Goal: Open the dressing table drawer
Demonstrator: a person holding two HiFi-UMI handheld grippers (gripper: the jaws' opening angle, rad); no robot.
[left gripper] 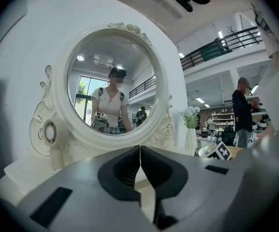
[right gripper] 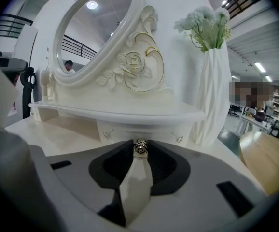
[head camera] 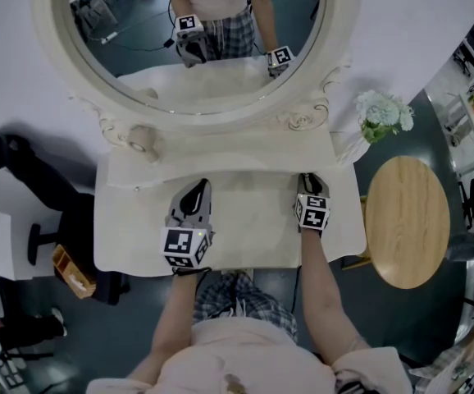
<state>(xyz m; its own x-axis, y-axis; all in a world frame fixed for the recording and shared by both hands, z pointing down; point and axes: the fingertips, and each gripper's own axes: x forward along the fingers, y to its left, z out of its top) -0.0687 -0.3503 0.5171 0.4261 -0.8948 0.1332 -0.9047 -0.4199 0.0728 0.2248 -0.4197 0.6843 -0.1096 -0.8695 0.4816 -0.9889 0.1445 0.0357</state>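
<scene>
Pinching the small metal knob (right gripper: 140, 147), the right claw (right gripper: 140, 152) has the drawer (right gripper: 139, 129)'s best, probably slippery hold; left claw (left gripper: 140, 153) pressed together.

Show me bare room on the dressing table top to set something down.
Bare: the tabletop between left gripper and right gripper, and the strip left of the left gripper. The round side table is bare too. Crowded: back right corner, by the flower vase.
</scene>
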